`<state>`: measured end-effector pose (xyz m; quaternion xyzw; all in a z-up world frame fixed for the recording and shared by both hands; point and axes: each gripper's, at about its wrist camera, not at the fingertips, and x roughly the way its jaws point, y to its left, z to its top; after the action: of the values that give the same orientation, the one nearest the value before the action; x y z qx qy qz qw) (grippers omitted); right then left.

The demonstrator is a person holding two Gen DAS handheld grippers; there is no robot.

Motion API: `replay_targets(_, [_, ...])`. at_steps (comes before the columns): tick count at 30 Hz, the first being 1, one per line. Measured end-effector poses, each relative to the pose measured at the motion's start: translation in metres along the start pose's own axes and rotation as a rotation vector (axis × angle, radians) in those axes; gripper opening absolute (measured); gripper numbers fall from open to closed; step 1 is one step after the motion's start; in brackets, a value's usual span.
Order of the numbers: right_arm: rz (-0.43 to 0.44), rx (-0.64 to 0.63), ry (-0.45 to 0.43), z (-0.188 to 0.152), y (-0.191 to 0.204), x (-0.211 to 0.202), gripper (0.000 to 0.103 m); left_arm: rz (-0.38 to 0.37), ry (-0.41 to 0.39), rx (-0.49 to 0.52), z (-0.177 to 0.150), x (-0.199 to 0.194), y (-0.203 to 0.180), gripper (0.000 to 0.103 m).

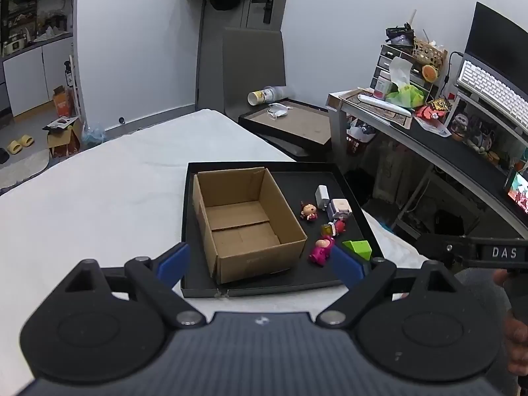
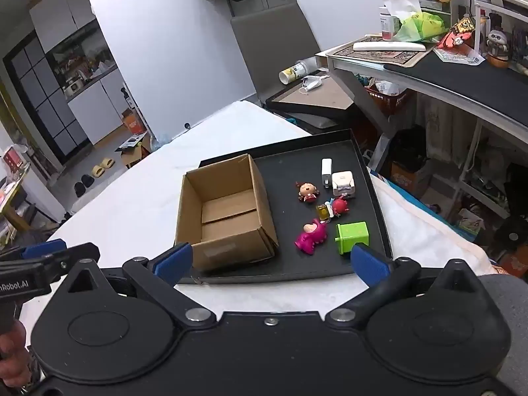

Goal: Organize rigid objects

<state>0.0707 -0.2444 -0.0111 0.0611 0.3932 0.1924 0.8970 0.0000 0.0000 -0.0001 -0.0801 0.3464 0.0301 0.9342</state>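
Note:
A black tray (image 1: 264,288) (image 2: 373,151) lies on a white table. In it stands an open, empty cardboard box (image 1: 247,221) (image 2: 224,211). Beside the box lie a pink figure (image 1: 321,247) (image 2: 311,235), a green block (image 1: 358,247) (image 2: 352,236), a red figure (image 2: 340,205), a doll with a red dress (image 1: 308,211) (image 2: 307,191) and two white chargers (image 1: 340,207) (image 2: 343,183). My left gripper (image 1: 260,264) is open and empty above the tray's near edge. My right gripper (image 2: 270,260) is open and empty, also at the near edge.
A desk (image 1: 462,151) with clutter, a keyboard and a monitor stands to the right. A grey chair (image 1: 254,66) and a second dark tray (image 1: 290,125) stand beyond the table. The right gripper's body (image 1: 495,252) shows at the right of the left wrist view.

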Motion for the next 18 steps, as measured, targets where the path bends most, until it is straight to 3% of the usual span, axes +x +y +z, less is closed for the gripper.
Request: replay_targets(18, [-0.026, -0.029, -0.039, 0.0, 0.012, -0.013, 0.103, 0.01, -0.01, -0.012, -0.002, -0.008, 0.005, 0.091])
